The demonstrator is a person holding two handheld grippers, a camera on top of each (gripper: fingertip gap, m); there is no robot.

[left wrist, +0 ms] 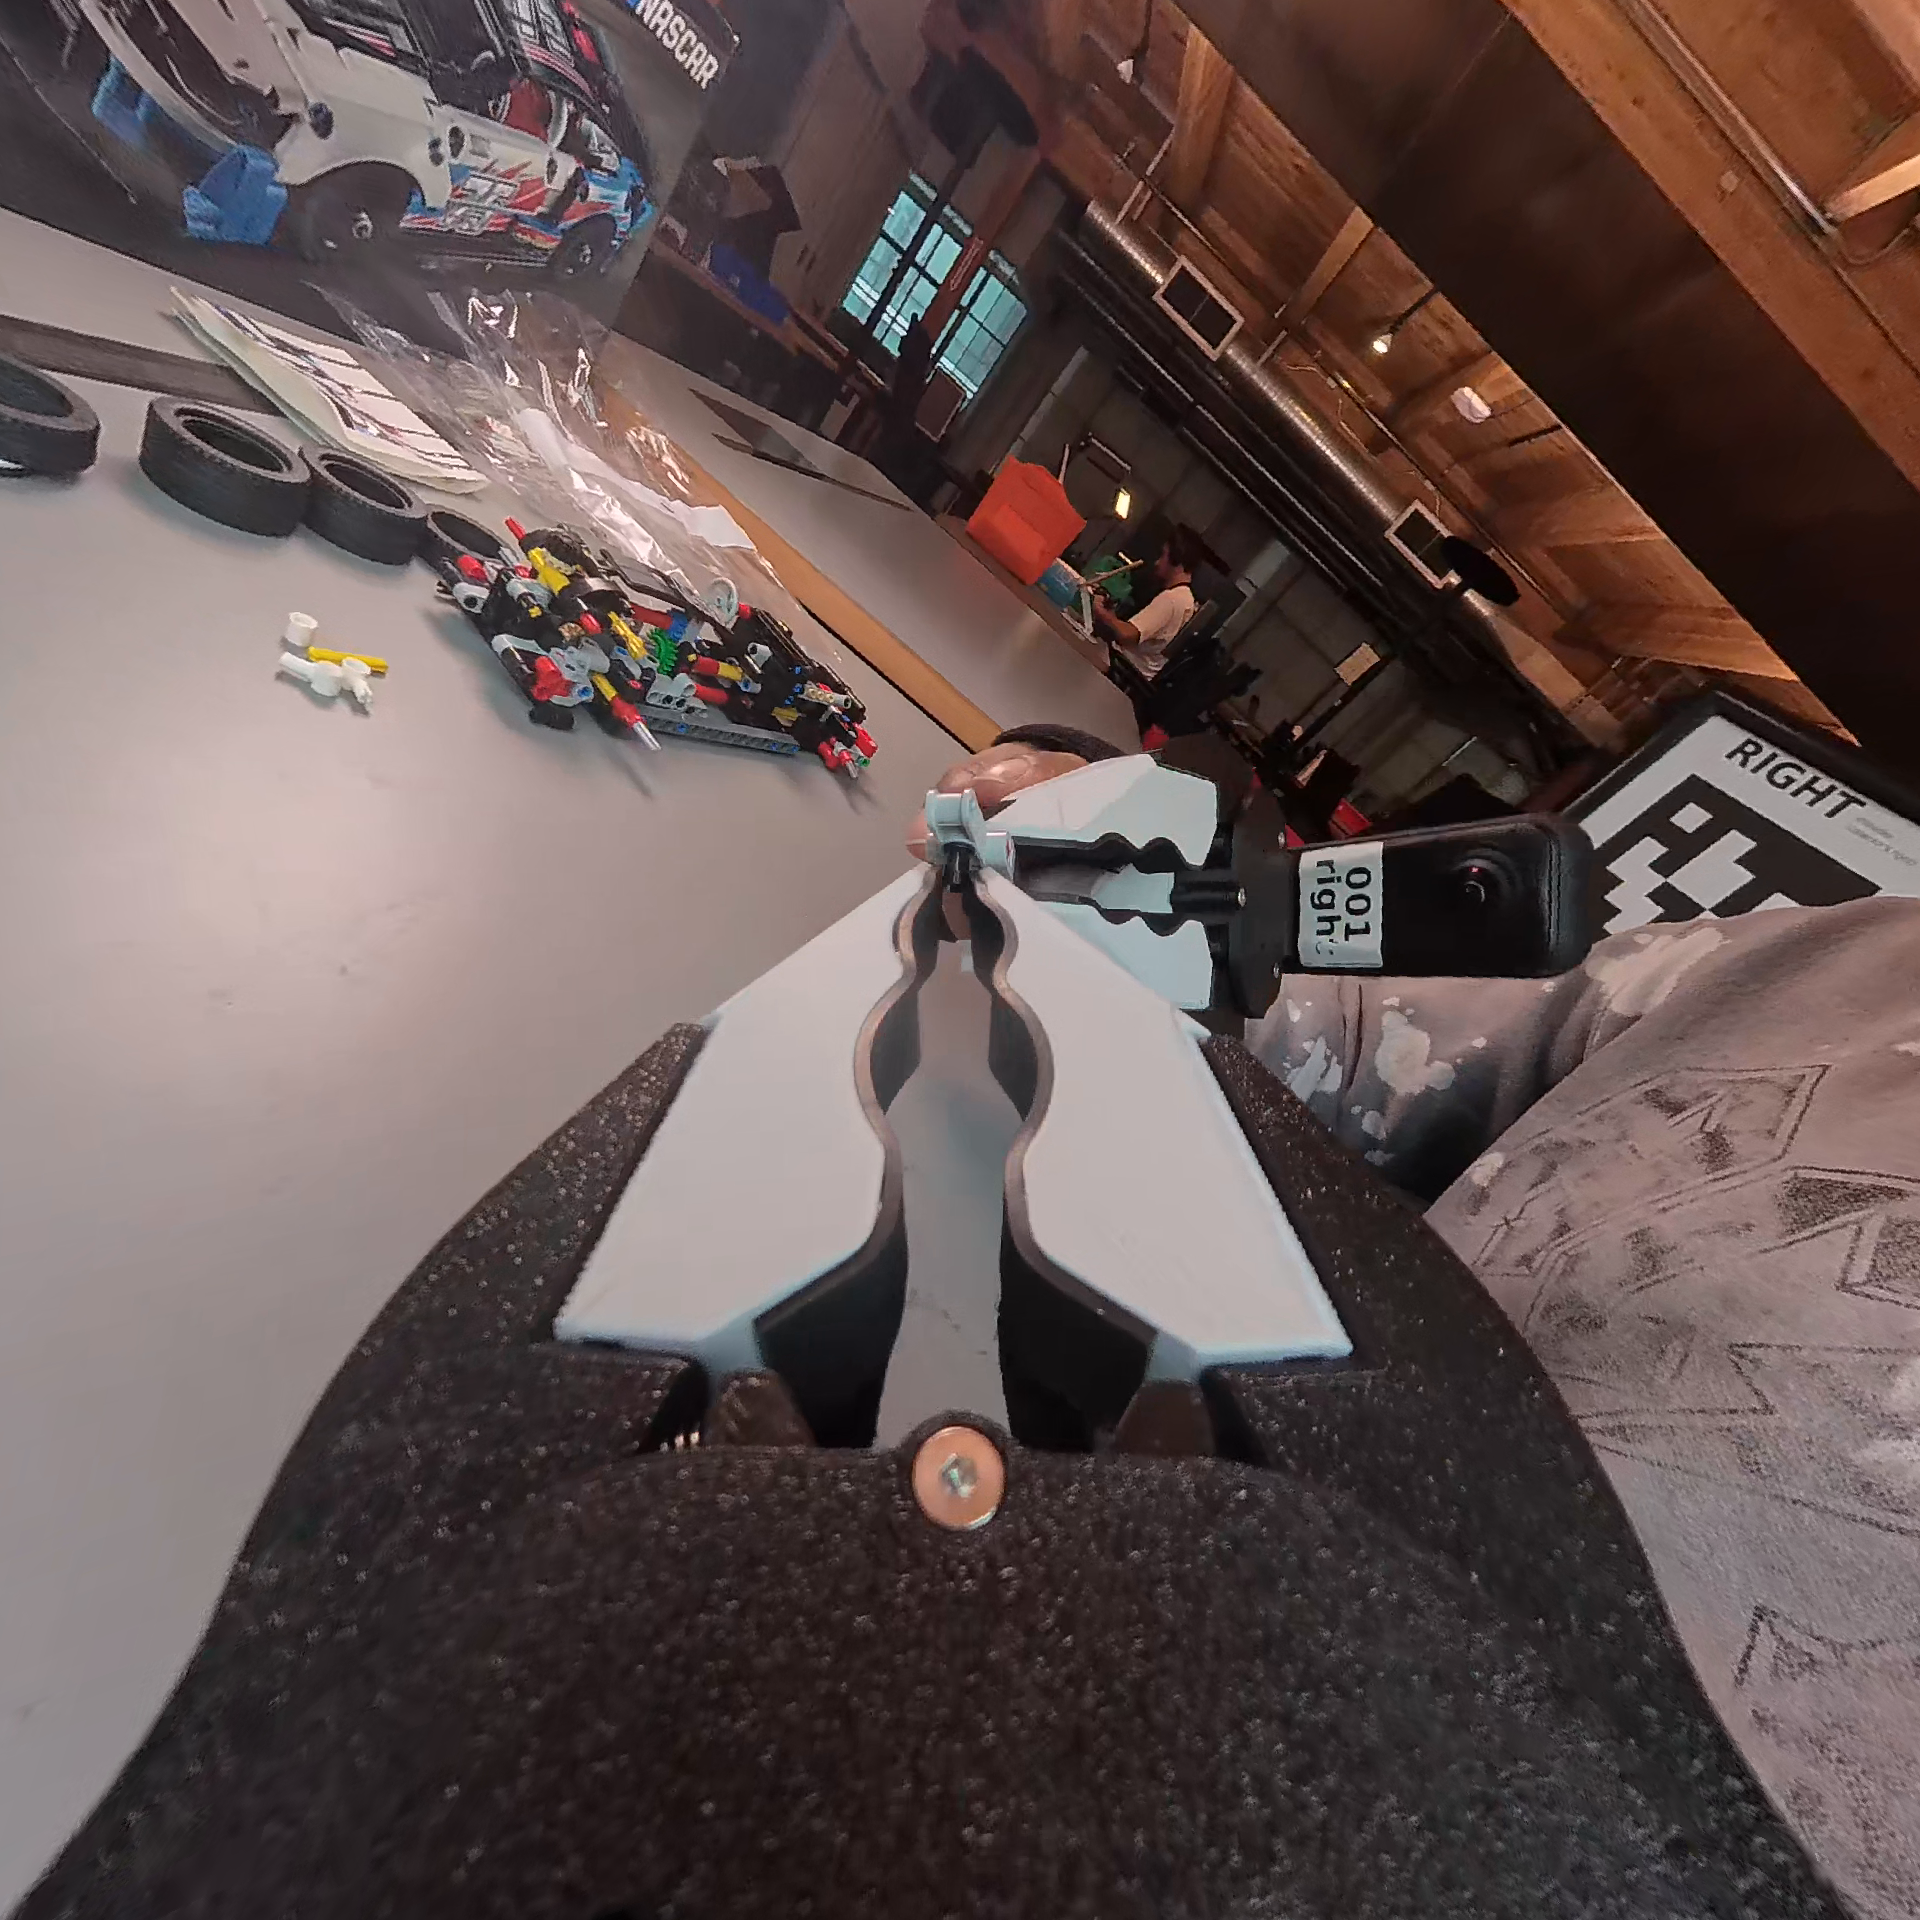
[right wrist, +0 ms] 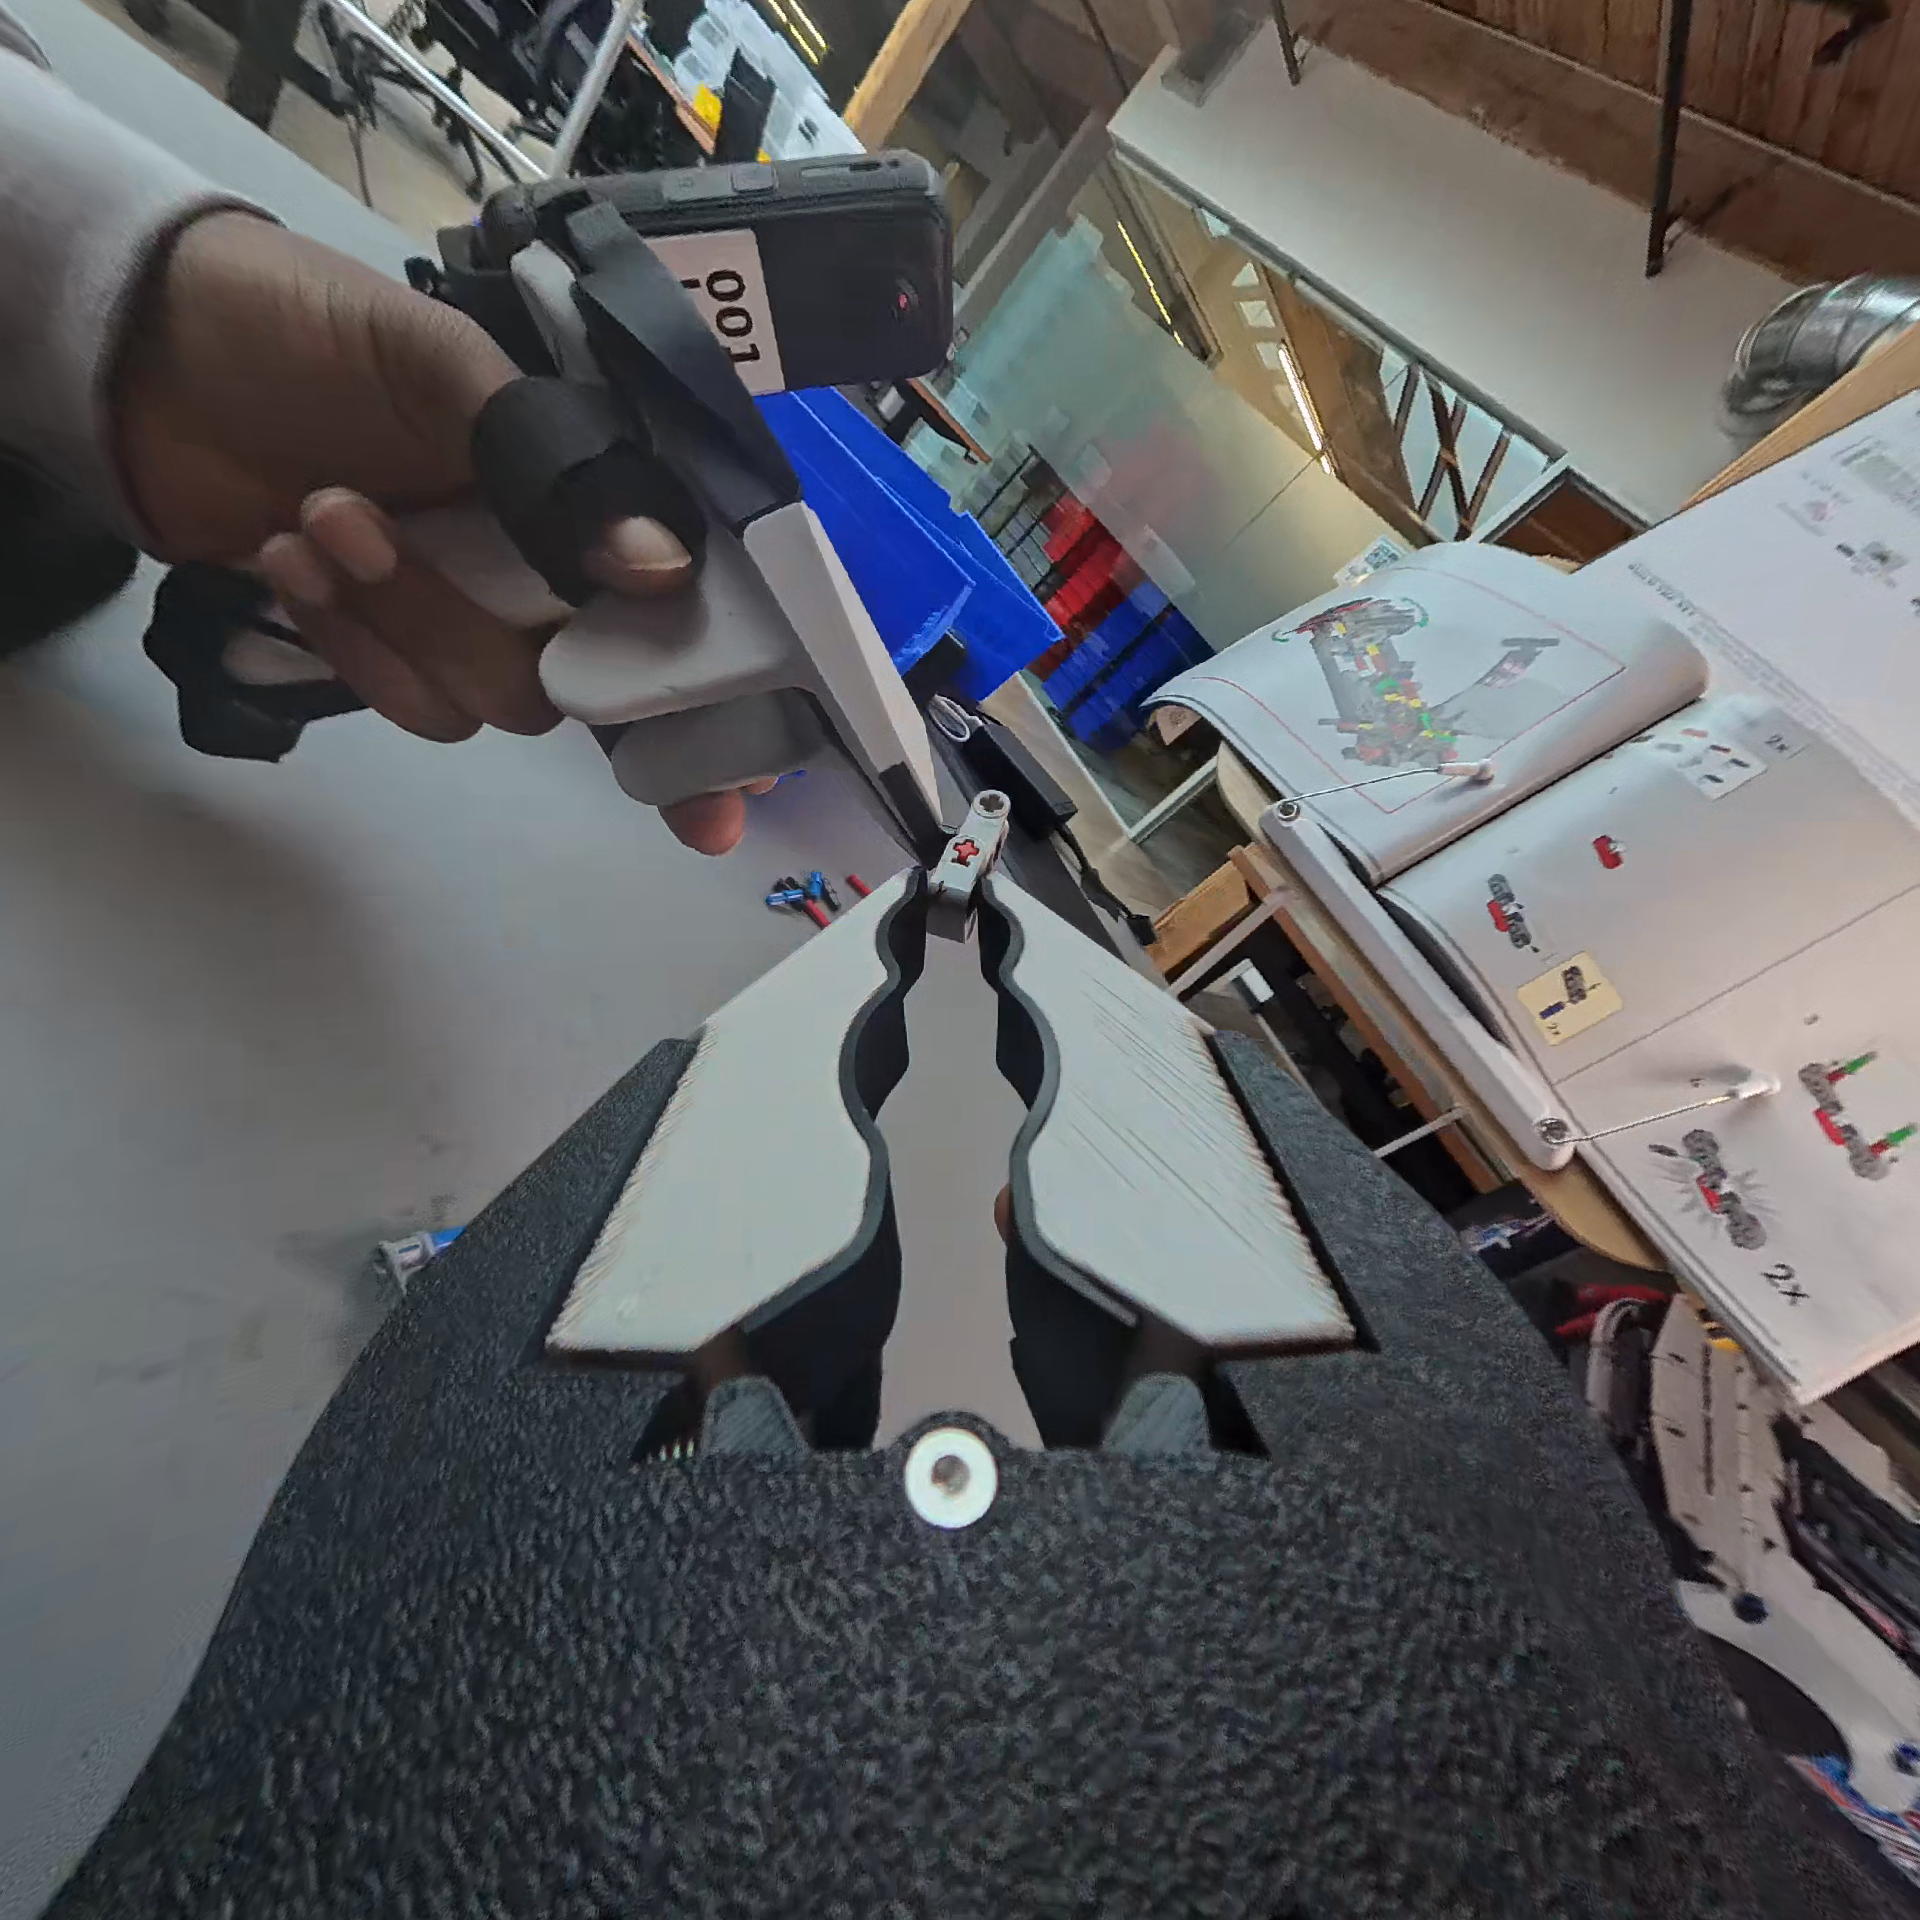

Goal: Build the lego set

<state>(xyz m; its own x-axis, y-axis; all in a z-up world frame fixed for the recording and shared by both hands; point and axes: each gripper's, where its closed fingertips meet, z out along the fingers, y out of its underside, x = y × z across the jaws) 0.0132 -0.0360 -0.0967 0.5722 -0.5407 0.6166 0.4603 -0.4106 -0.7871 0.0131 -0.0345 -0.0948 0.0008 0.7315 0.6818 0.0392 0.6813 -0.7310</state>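
Note:
My right gripper (right wrist: 954, 902) is shut on a small grey connector (right wrist: 968, 862) with a red axle end showing in it. In the left wrist view it comes in from the right (left wrist: 1003, 854) with the connector (left wrist: 956, 821) at its tips. My left gripper (left wrist: 951, 891) is shut, with a small black pin (left wrist: 952, 869) pinched at its tips, right under the connector and touching it. In the right wrist view the left gripper's fingertips (right wrist: 920, 805) come down from the upper left beside the connector. The partly built chassis (left wrist: 665, 665) lies farther off on the grey table (left wrist: 208, 1039).
Several black tyres (left wrist: 223, 468), loose white and yellow pieces (left wrist: 332, 660), a sticker sheet (left wrist: 322, 395), plastic bags (left wrist: 582, 416) and the set's box (left wrist: 364, 125) lie beyond. An open instruction booklet (right wrist: 1558, 831) rests on a stand at right. Blue and red pins (right wrist: 805, 894) lie on the table. My two grippers' fingertips are within a few centimetres of each other.

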